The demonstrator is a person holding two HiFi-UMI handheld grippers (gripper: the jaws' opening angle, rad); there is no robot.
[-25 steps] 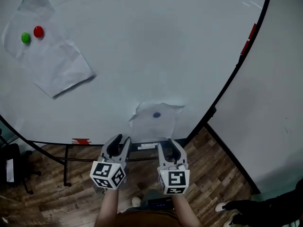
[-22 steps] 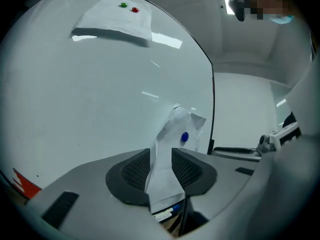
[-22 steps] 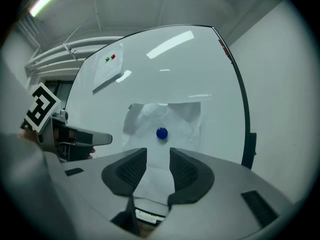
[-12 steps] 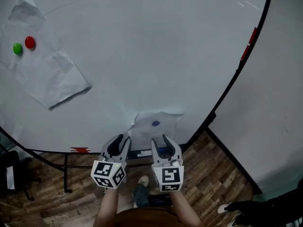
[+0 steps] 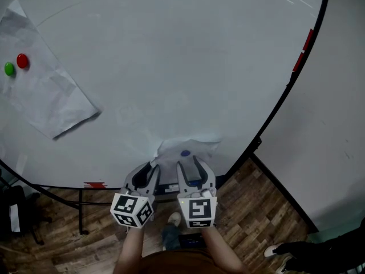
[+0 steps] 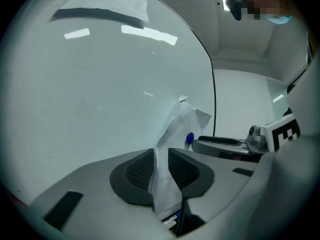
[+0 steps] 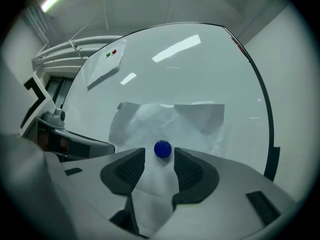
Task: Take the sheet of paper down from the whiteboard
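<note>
Held level, the left gripper is closing its half-open jaws around the sheet of paper (not yet pinching). The right gripper, opening wide beside it, is flanking the blue magnet.

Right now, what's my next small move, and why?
Probably ease the right gripper forward onto the blue magnet: its jaws have just been opening, and the magnet sits right at their tips, pinning the sheet. The left gripper, just closing, has the sheet's edge between its pads.
</note>
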